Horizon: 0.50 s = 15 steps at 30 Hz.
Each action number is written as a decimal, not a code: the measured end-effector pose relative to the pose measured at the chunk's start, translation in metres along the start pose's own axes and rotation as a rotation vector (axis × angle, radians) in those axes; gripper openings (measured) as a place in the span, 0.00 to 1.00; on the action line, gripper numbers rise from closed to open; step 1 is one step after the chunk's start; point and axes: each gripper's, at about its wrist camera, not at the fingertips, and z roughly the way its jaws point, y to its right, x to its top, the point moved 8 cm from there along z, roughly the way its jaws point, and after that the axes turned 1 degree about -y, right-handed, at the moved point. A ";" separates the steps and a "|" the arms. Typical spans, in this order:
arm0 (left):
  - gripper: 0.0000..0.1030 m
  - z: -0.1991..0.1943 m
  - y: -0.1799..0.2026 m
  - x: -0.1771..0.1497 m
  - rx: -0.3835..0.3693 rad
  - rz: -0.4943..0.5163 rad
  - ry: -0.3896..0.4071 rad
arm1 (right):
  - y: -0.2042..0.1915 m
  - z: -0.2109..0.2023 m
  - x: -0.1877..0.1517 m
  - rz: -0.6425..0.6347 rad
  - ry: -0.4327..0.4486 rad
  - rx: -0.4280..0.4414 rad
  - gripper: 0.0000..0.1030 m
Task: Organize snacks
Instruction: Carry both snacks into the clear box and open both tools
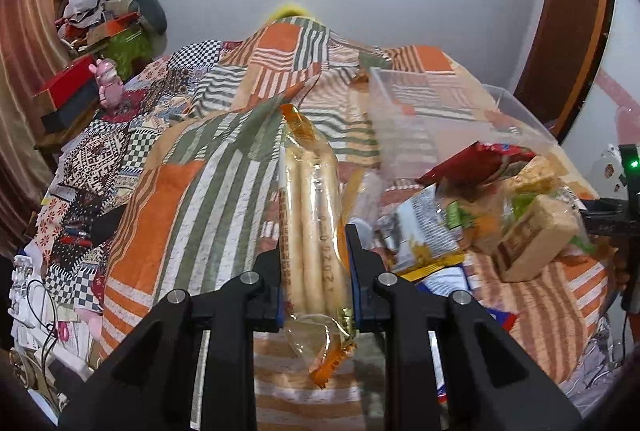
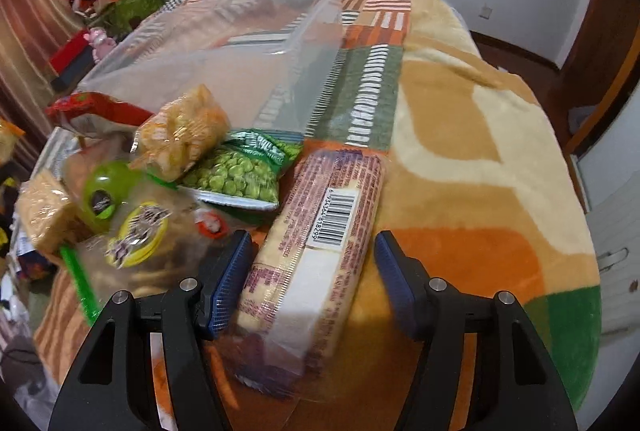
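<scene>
My left gripper (image 1: 314, 263) is shut on a long clear pack of breadsticks (image 1: 310, 215) and holds it above the quilt. My right gripper (image 2: 310, 271) is open, its jaws either side of a long cracker pack with a barcode (image 2: 316, 247) that lies on the bed between them, apart from both pads. A clear plastic bin (image 1: 440, 119) stands behind the snack pile; it also shows in the right wrist view (image 2: 240, 43). The pile holds a green pea bag (image 2: 236, 171), a puffed snack bag (image 2: 182, 131) and a red bag (image 2: 92, 109).
A patchwork quilt (image 1: 192, 183) covers the bed. A red box (image 1: 68, 87) and a pink toy (image 1: 108, 83) sit at the far left, with clutter behind. An orange and cream blanket (image 2: 480, 159) lies to the right. A wooden door frame (image 1: 572, 31) stands at the right.
</scene>
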 end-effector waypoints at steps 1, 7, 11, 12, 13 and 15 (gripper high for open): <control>0.22 0.000 0.002 0.002 -0.005 0.000 0.003 | 0.002 -0.001 0.000 0.005 0.004 -0.009 0.46; 0.22 0.000 0.017 0.020 -0.044 0.004 0.028 | 0.012 -0.015 -0.001 0.031 0.057 -0.053 0.40; 0.22 0.000 0.030 0.035 -0.071 0.014 0.055 | 0.024 -0.032 0.005 0.062 0.106 -0.069 0.40; 0.22 -0.001 0.034 0.040 -0.080 0.018 0.064 | 0.027 -0.037 0.010 0.068 0.122 -0.072 0.40; 0.22 -0.001 0.038 0.044 -0.085 0.024 0.071 | 0.029 -0.042 0.014 0.070 0.139 -0.077 0.40; 0.22 0.000 0.047 0.055 -0.094 0.041 0.090 | 0.029 -0.054 0.024 0.066 0.174 -0.084 0.40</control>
